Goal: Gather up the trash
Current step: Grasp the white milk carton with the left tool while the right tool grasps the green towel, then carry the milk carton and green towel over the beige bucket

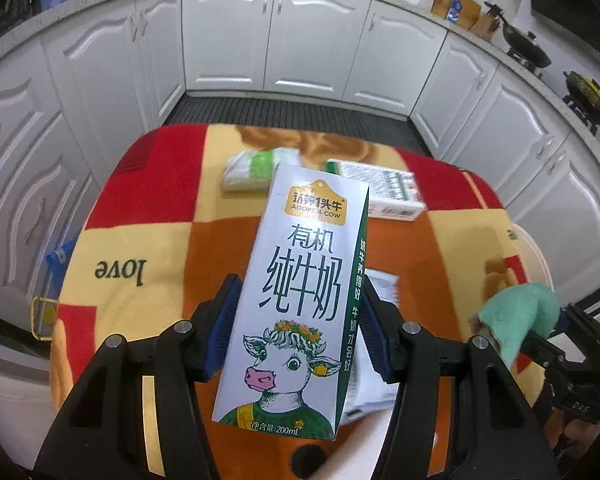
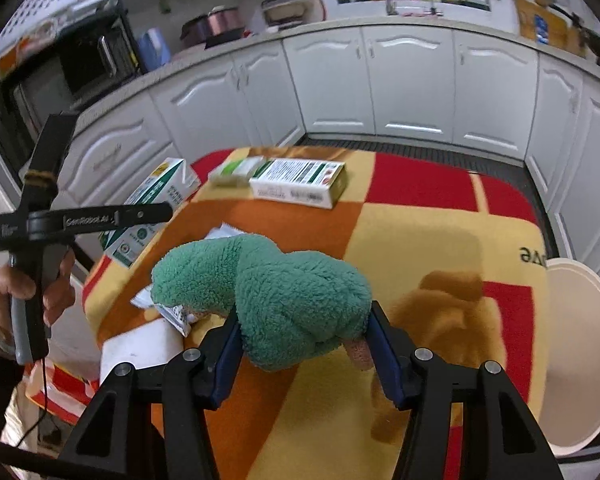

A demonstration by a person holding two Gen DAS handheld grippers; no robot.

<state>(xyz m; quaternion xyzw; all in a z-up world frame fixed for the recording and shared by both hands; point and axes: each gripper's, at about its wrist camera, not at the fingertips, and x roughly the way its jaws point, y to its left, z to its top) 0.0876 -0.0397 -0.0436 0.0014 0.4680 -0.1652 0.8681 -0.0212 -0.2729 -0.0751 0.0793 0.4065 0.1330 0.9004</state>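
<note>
The left gripper is clamped on a milk carton, its blue pads pressed against the carton's two narrow sides, the carton standing up between the fingers and lifted off the chequered blanket below it. The right gripper is closed around a bunched green cloth, which bulges out ahead of the fingertips just above the blanket. The step in hand looks like carrying away one picked-up piece of trash: the carton is held and needs a place to go. A white bin sits to the right of the right gripper, beside the blanket's edge, and seems the likely target, so the next move probably calls for swinging the left gripper across without knocking the cloth, then letting go over the bin's mouth. Ahead of both grippers, two more boxes lie flat, and a crumpled wrapper lies just left of the cloth, so more trash awaits.
</note>
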